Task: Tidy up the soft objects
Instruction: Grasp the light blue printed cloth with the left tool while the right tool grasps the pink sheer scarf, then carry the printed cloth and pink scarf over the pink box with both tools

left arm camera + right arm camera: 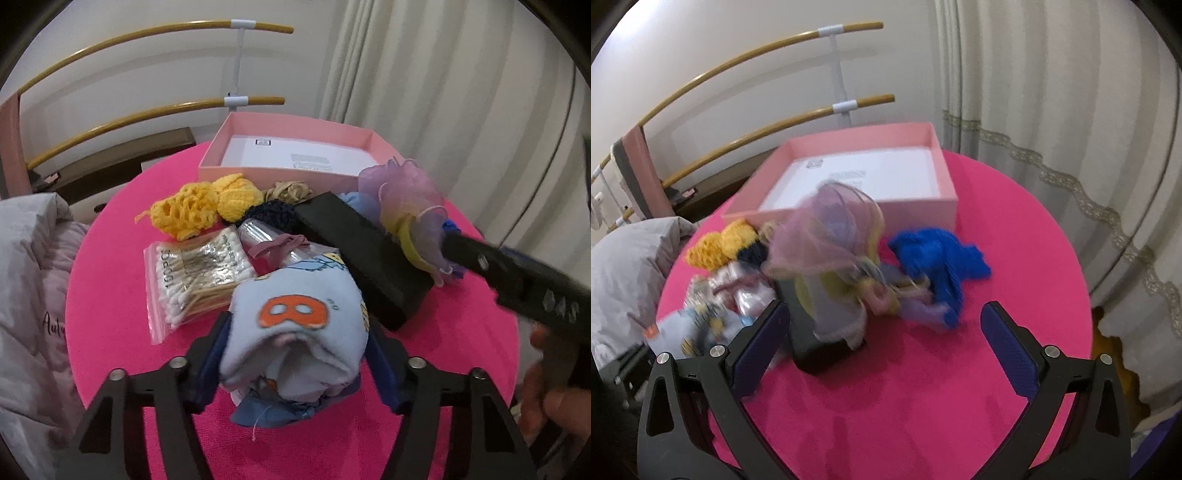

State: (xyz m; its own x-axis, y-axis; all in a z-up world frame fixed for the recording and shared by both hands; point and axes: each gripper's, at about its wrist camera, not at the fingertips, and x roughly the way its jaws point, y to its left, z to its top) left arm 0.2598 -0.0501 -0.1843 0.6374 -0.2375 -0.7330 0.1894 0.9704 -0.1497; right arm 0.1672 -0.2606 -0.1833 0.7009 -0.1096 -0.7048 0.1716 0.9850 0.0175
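My left gripper point(295, 343) is shut on a rolled light-blue printed cloth point(295, 328) and holds it just above the pink table. My right gripper point(884, 332) is open and empty; in the left wrist view it reaches in from the right point(454, 236), close to a pastel organza scrunchie point(406, 199) that lies on a black box point(365, 254). The scrunchie point(831, 236) is blurred in the right wrist view, ahead of the open jaws. A blue knit piece point(934, 258) lies to its right. Yellow crochet pieces point(199, 206) lie near an open pink box point(273, 173).
A bag of cotton swabs point(192, 280), a clear packet with a mauve hair tie point(277, 251), a dark knit piece point(273, 214) and a beige scrunchie point(290, 190) lie on the round pink table point(923, 387). Bedding point(29, 295) is at left, a curtain point(1052, 110) at right.
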